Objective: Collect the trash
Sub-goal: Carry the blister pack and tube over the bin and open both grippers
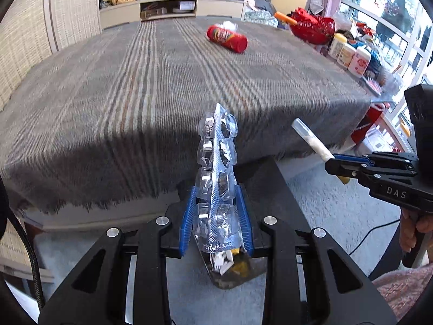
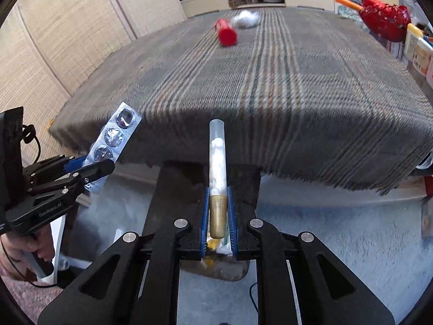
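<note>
Gripping an empty blister pack (image 1: 216,181) between its blue pads, the left tool (image 1: 217,216) holds it upright in the air, off the near edge of the tabletop (image 1: 135,81). Beside it, the right tool (image 2: 218,214) is clamped on the gold cap of a clear tube (image 2: 217,157) with white stuffing inside, also held off that edge. Below both, a bin (image 2: 216,268) with scraps sits on the pale carpet (image 2: 338,230). Far across the striped cloth lie a red can (image 1: 227,38) on its side and a white wad (image 2: 245,18).
</note>
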`<state>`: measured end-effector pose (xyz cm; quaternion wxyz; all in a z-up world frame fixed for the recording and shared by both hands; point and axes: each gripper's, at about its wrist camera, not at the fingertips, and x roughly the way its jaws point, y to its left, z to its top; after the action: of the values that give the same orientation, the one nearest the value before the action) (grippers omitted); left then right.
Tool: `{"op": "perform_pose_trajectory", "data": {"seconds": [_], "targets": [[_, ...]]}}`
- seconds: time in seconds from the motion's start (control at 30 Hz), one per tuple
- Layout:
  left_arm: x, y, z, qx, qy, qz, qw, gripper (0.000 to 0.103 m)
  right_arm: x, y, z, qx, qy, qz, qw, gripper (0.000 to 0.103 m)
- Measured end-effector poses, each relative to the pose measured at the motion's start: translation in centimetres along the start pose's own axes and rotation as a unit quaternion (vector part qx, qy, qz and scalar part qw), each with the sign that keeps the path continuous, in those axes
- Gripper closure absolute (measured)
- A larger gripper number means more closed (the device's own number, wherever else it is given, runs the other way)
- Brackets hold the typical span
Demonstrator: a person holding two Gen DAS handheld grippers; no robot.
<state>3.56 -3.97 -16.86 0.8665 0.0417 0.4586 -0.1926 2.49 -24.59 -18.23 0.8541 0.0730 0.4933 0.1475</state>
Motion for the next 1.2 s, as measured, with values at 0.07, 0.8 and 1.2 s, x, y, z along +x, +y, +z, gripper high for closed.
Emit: {"op": "perform_pose_trajectory", "data": {"seconds": [0.07, 0.8, 1.2], "targets": [[0.9, 0.2, -1.1, -0.004, 0.019, -0.004, 0.9998, 0.074, 1.1, 0.2, -0.5, -0.002, 0.017, 0.003, 1.0, 0.089], [10.1, -0.6, -7.2, -0.038, 0.141, -0.028, 0.9889, 0.074, 9.4, -0.5, -3.3, 0.06, 0.114, 0.018, 0.992, 0.089], [8.9, 0.2, -6.4, -0.036, 0.13, -0.031, 0.9903, 0.062, 9.2, -1.2, -2.9, 0.07, 0.104, 0.012, 0.992, 0.085]]}}
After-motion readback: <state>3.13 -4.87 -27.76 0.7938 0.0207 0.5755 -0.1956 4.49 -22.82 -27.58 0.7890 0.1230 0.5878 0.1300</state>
